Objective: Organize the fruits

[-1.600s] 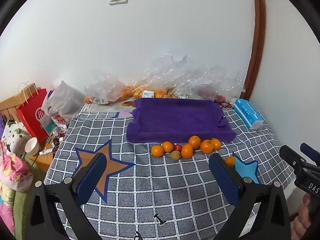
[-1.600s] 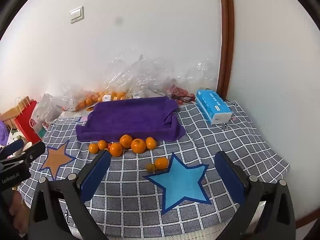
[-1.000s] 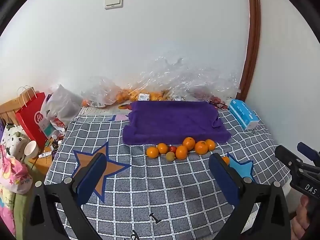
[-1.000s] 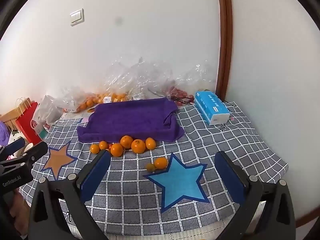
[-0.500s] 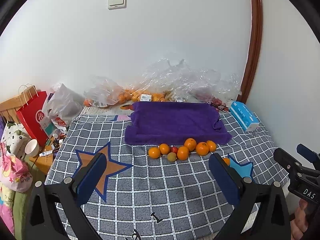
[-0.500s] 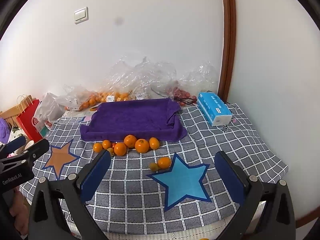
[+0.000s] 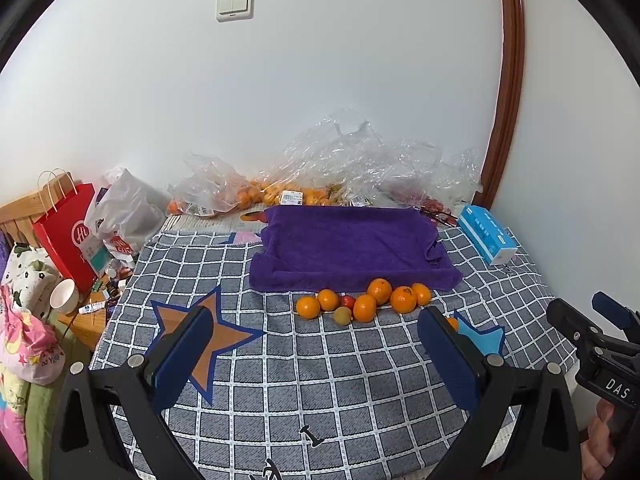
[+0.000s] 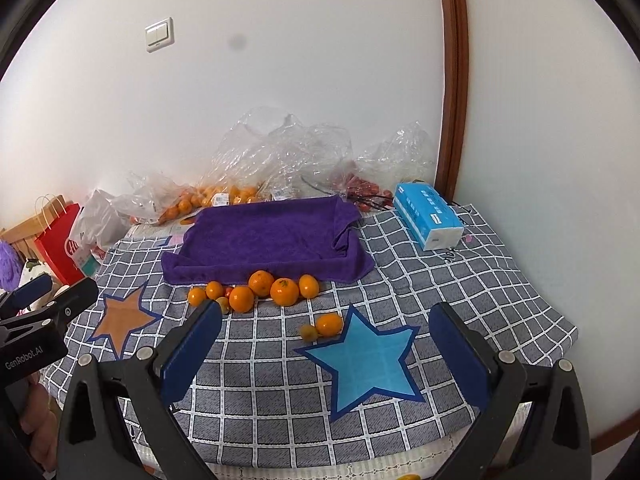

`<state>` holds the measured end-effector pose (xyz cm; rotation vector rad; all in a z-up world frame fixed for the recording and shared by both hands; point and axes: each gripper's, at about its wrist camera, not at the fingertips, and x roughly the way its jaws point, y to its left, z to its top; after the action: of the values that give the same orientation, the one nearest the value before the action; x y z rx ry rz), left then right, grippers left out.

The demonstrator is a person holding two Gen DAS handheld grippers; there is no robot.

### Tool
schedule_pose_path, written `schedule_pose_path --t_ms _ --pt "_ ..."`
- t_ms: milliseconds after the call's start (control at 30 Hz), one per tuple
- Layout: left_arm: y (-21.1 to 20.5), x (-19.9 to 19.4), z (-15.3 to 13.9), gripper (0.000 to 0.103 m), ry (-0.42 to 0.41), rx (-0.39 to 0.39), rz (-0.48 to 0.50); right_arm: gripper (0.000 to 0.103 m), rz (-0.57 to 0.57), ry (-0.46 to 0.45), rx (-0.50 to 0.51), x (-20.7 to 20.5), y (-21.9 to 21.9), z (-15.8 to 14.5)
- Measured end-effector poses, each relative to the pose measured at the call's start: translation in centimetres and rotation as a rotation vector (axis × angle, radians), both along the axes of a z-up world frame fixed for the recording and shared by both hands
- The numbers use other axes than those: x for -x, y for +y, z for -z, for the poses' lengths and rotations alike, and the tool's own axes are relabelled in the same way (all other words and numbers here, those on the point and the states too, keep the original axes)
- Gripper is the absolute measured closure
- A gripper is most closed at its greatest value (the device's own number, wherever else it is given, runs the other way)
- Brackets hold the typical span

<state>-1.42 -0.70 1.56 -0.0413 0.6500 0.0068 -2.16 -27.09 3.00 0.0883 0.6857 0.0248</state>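
A row of several oranges (image 7: pixel 363 301) (image 8: pixel 262 288) lies on the checked cloth just in front of a purple towel-lined tray (image 7: pixel 344 246) (image 8: pixel 264 240). A small red fruit (image 7: pixel 348 301) and a yellowish one (image 7: pixel 343 315) sit among them. Apart from the row, an orange (image 8: pixel 329 324) and a small yellow-brown fruit (image 8: pixel 309 332) rest beside the blue star. My left gripper (image 7: pixel 316 354) is open and empty, hovering near the table's front. My right gripper (image 8: pixel 326 354) is also open and empty, over the blue star (image 8: pixel 366 356).
Clear plastic bags with more oranges (image 7: pixel 280 194) and red fruit (image 8: pixel 360 188) line the wall behind the tray. A blue tissue box (image 8: pixel 428 216) lies at the back right. A red paper bag (image 7: pixel 66 236) and clutter stand off the table's left edge.
Both grippers have drifted slightly, so the fruit row and tray shift a little in view. Both stay open; no fruit has moved.
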Motion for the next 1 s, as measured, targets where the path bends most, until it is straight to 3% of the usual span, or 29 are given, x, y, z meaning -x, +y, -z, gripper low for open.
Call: schedule_pose_path --t_ms 1000 --pt "-0.12 -0.11 -0.11 0.0 0.003 0.003 0.001 0.001 0.001 0.004 -0.015 0.09 -0.11 0.04"
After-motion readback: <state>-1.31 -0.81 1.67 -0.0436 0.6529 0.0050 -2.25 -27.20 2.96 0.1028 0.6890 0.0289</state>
